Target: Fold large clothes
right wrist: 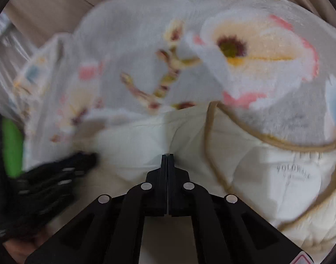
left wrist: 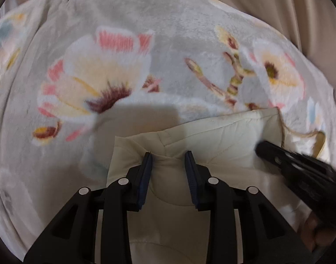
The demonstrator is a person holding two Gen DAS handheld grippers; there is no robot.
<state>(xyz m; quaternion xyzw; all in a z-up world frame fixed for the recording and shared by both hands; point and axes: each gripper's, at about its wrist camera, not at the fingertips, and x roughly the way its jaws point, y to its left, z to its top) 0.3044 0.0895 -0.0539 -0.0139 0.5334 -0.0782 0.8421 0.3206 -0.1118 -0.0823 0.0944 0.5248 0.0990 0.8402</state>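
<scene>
A large plush blanket (left wrist: 168, 33) with a pale grey face and big pink and cream flowers fills both views (right wrist: 146, 44). Its cream quilted underside (left wrist: 212, 136) is turned up near me, edged with tan binding (right wrist: 206, 136) and carrying a printed label (right wrist: 293, 173). My left gripper (left wrist: 169, 159) is open, its fingers straddling a ridge of the cream fabric. My right gripper (right wrist: 168, 157) is shut, its tips against the cream underside (right wrist: 135, 145); whether fabric is pinched between them is hidden. Each gripper shows blurred in the other's view, the right one (left wrist: 300, 167) and the left one (right wrist: 47, 182).
Beige curtain folds (left wrist: 289, 6) hang behind the blanket. A green strip (right wrist: 12, 147) and pale slats (right wrist: 5, 44) show at the left edge of the right wrist view. A hand (left wrist: 313, 231) holds the right gripper.
</scene>
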